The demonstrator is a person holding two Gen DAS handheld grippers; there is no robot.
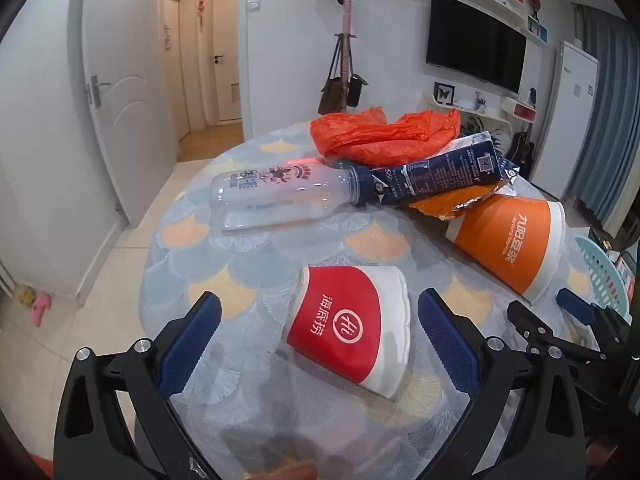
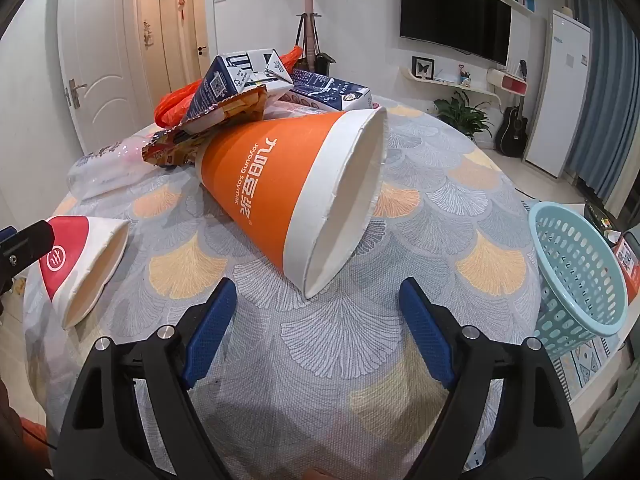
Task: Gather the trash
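A red paper cup (image 1: 344, 320) lies on its side on the round table, between the open jaws of my left gripper (image 1: 320, 308), untouched; it also shows in the right wrist view (image 2: 76, 256). An orange paper cup (image 2: 296, 192) lies on its side just beyond my open right gripper (image 2: 316, 292); it also shows in the left wrist view (image 1: 516, 240). Behind them lie a clear plastic bottle (image 1: 280, 196), a dark blue carton (image 1: 440, 176), an orange snack wrapper (image 2: 208, 136) and an orange plastic bag (image 1: 380, 132). A second carton (image 2: 332, 94) lies further back.
A light blue plastic basket (image 2: 580, 272) stands off the table's right edge. The table (image 2: 320, 340) has a patterned cloth. The right gripper also shows at the right of the left wrist view (image 1: 560, 320). Doors, a TV, a fridge and a guitar are behind.
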